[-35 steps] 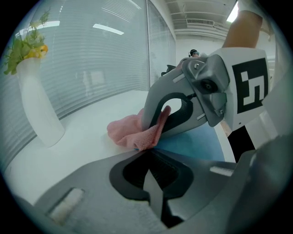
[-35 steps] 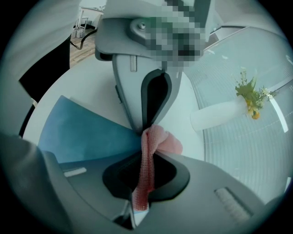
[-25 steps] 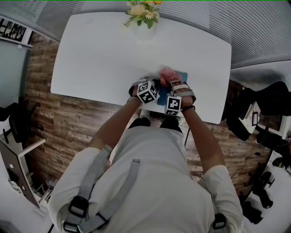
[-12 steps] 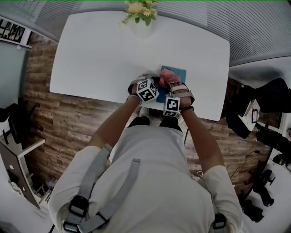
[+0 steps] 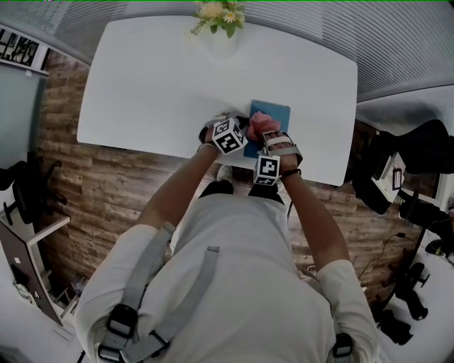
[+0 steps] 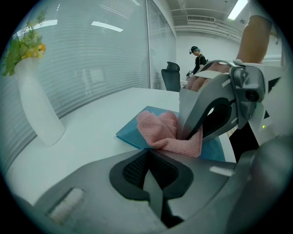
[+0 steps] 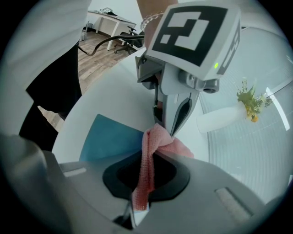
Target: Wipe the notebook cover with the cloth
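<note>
Right claw (image 7: 139, 205) clenched on the pink cloth (image 7: 147, 164), which drapes ahead of it onto the blue notebook (image 7: 107, 139) on the tabletop (image 5: 156, 78). Left claw (image 6: 150, 160) closed, empty, cloth just ahead.

An office: a white meeting table (image 5: 163, 78) beside glass partitions with blinds (image 6: 110, 59), a swivel chair (image 6: 171, 76), ceiling strip lights (image 6: 238, 8).

I see a white table (image 5: 156, 78), vase (image 6: 39, 109) with flowers (image 5: 216, 13) at its far edge; wood floor (image 5: 106, 184) below, office chair (image 6: 171, 77) beyond.
</note>
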The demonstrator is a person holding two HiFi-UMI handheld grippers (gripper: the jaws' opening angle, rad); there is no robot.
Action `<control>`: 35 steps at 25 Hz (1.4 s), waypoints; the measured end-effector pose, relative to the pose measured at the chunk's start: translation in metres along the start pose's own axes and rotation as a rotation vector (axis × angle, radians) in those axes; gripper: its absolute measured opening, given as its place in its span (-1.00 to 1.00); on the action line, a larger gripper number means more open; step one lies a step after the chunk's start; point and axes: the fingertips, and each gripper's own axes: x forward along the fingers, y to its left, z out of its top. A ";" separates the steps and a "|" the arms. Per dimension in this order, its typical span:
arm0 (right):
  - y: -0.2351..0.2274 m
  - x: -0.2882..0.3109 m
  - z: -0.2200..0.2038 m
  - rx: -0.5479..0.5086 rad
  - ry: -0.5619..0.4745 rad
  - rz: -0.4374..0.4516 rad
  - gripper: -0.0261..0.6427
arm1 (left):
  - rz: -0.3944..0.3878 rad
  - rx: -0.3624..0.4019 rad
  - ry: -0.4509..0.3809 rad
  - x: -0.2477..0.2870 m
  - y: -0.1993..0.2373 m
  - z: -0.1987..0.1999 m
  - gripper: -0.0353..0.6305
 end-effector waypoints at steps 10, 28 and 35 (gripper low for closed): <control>0.014 -0.013 0.012 0.045 -0.043 0.030 -0.92 | -0.003 -0.001 -0.002 0.000 -0.001 0.000 -0.90; 0.038 -0.026 0.022 0.076 -0.070 0.066 -0.92 | -0.010 -0.003 -0.002 0.000 -0.001 0.000 -0.90; 0.041 -0.032 0.025 0.084 -0.079 0.079 -0.92 | -0.008 -0.003 -0.001 0.000 0.000 0.000 -0.90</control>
